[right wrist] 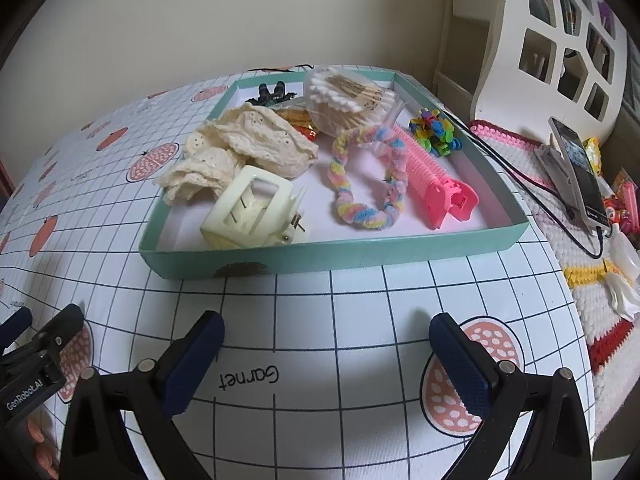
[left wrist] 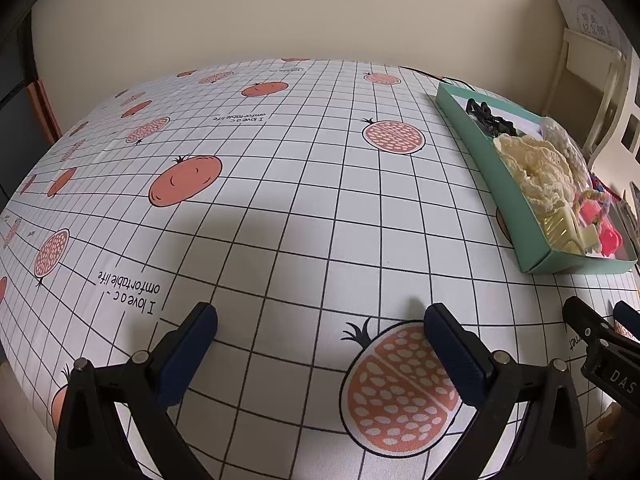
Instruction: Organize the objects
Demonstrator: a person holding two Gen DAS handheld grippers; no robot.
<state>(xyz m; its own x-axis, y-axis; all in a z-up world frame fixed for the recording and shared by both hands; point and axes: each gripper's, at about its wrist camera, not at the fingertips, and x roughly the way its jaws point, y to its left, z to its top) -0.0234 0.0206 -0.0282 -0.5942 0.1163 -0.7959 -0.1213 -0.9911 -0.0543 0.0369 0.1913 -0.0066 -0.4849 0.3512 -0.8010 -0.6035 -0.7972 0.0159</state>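
Gathered inside the teal tray (right wrist: 320, 254) on the counter (left wrist: 304, 208): lace cloth (right wrist: 256, 144), cream claw clip (right wrist: 250, 210), pink comb (right wrist: 430, 178); nearby, left gripper (left wrist: 320, 334) and right gripper (right wrist: 326, 340) spread wide, empty, sorting seemingly near done.

teal tray (right wrist: 360, 250), pink hair clip (right wrist: 436, 184)

Left gripper (left wrist: 320, 328) hovering low with its jaws spread wide and nothing between them, right gripper (right wrist: 326, 334) hanging just beside it, likewise spread wide and gripping nothing, both pointing forward, side by side.
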